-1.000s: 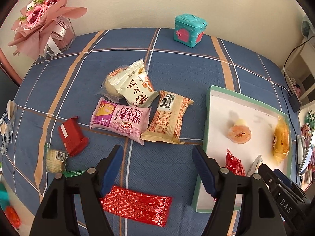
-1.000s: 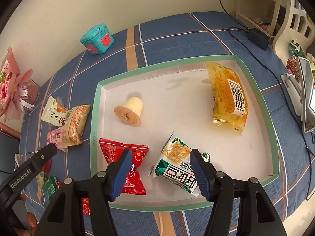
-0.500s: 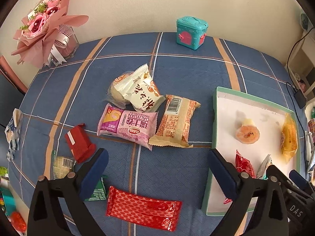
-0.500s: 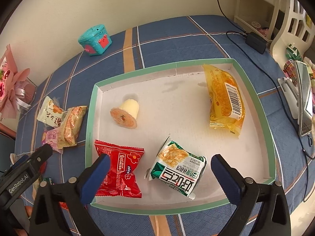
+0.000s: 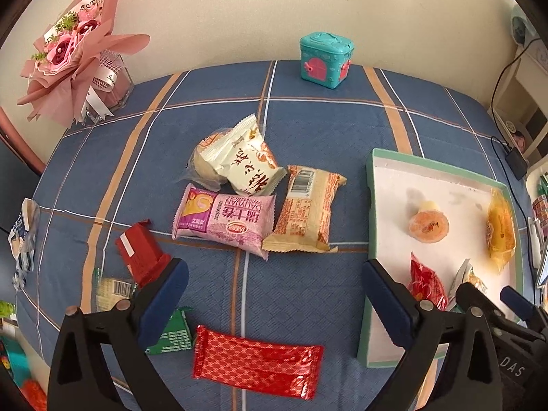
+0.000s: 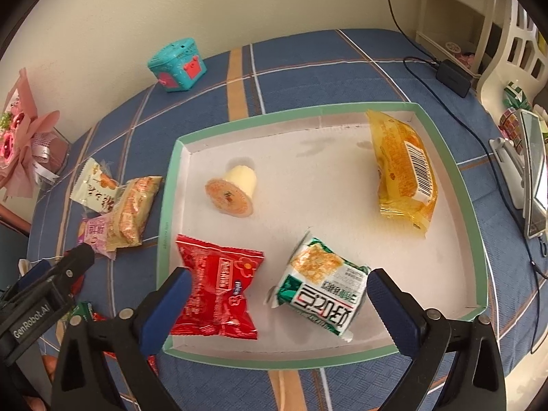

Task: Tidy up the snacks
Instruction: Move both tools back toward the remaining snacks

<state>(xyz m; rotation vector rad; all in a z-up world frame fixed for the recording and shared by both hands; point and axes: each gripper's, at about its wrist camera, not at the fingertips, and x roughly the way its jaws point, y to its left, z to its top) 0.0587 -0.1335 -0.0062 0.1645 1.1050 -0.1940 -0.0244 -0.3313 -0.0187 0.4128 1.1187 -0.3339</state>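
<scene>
Your left gripper (image 5: pixel 274 303) hangs over the blue plaid cloth (image 5: pixel 308 130) with its jaws spread wide and nothing between them; they have just been opening. Below its gap lies a red foil bar (image 5: pixel 257 363), flat on the cloth, and a green packet (image 5: pixel 171 335) sits partly hidden behind the left finger. Ahead of you is the loose pile: a pink wafer pack (image 5: pixel 224 221) touching a tan biscuit pack (image 5: pixel 306 212), with a cream pack printed in red characters (image 5: pixel 250 164) lying over a clear-wrapped bun (image 5: pixel 205 162). A dark red pack (image 5: pixel 140 251) rests just left of the pile, above a small pale packet with a barcode (image 5: pixel 113 289); its print is too blurred to read.

Your right gripper (image 6: pixel 275 306) is likewise released, jaws fully apart after just opening, above the near edge of the green-rimmed tray (image 6: pixel 167 212). Inside the tray, a red candy bag (image 6: pixel 217 291) lies beside the left finger and a green-and-white packet with Korean lettering (image 6: pixel 320 287) sits between the fingers, gripped by neither pad. Farther in, a jelly cup (image 6: pixel 233 191) lies tipped on its side, well apart from a yellow bag (image 6: pixel 404 171) near the far right corner.

A teal toy box (image 6: pixel 176 65) stands at the back of the cloth and a pink bouquet (image 5: pixel 72 51) at the far left.
</scene>
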